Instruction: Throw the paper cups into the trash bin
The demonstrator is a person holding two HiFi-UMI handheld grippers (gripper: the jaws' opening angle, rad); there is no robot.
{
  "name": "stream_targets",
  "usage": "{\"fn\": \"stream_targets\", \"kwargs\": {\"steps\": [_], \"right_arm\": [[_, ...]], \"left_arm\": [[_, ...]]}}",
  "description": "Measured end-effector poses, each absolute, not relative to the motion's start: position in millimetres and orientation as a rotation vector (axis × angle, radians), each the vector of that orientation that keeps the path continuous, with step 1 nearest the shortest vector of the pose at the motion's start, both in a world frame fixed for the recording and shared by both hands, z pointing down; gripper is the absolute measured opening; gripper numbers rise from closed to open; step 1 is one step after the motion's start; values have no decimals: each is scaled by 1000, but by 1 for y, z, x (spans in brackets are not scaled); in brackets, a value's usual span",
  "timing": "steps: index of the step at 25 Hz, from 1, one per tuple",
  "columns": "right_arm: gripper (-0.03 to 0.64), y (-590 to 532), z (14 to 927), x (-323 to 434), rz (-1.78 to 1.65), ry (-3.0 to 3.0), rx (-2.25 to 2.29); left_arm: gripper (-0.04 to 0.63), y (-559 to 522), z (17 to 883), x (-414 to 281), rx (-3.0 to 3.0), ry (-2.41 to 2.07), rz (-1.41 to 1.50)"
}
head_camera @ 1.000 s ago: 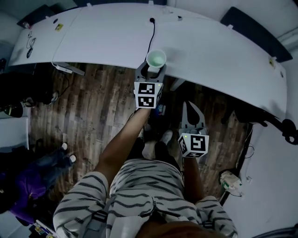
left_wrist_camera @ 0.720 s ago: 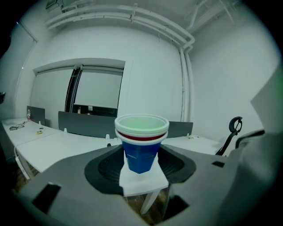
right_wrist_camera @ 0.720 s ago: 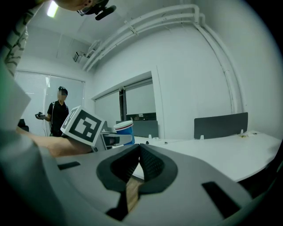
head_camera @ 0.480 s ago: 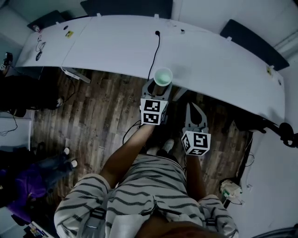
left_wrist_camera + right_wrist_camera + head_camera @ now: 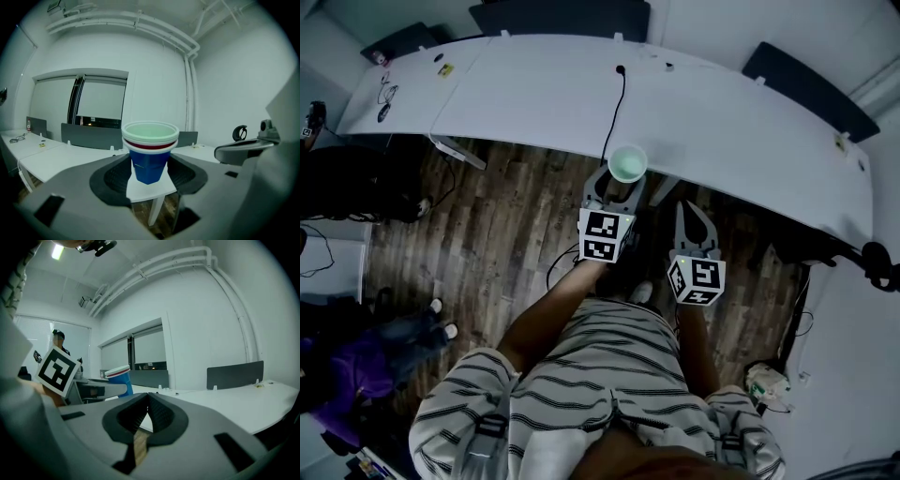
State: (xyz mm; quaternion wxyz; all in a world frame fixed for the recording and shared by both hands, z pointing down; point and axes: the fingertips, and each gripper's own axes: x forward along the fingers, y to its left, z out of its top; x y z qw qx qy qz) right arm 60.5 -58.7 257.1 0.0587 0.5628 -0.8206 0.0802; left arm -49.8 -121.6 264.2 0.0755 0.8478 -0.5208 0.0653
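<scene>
- Paper cups (image 5: 150,150): a nested stack, blue outermost, red and white rims above it, pale green inside. Clamped upright between the jaws of the left tongs (image 5: 616,184), pads pressing the blue wall below the rims.
- Probably very light and thin-walled: easy to dent or squash oval under a hard squeeze, and smooth enough to slip if tilted far.
- Best held as now, on the tapered wall under the stiffer rolled rims, where the taper helps to wedge the stack. Worth keeping level, since the inner cups may slide out of the outer one when tipped.
- Right tongs (image 5: 147,414): jaws together with nothing between them. Parked just beside the left tongs on the right, a little further back, pointing the same way.
- White table (image 5: 525,94): ahead of both tongs, with its near edge right below the cups in the head view. A black cable (image 5: 613,103) runs across it straight ahead of the left tongs, likely a snag if carried low and forward.
- Wooden floor (image 5: 497,225): open room to the left of the left tongs, tighter to the right near the table's curve.
- No trash bin in any view, so heading not to be judged.
</scene>
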Motion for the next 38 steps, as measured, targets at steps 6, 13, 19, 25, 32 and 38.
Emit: {"fn": "stream_targets", "kwargs": {"steps": [6,13,19,25,32,38], "right_arm": [[18,-50,268,64,271,-2463,1697],[18,-37,289,73,335,-2428,1694],[18,-27,314,77,403,-2381,1672],[18,-17,344,77,477,-2334,1640],[18,-24,367,76,502,-2309,1625],[18,-20,393,76,540,-2286,1611]], "left_arm": [[256,-101,274,-43,2544,-1524,229],[256,-77,302,-36,2500,-1482,286],[256,-63,325,-32,2466,-1441,326],[256,-49,359,-28,2423,-1384,382],[256,-45,393,-24,2389,-1336,434],[256,-36,426,-16,2364,-1288,491]]}}
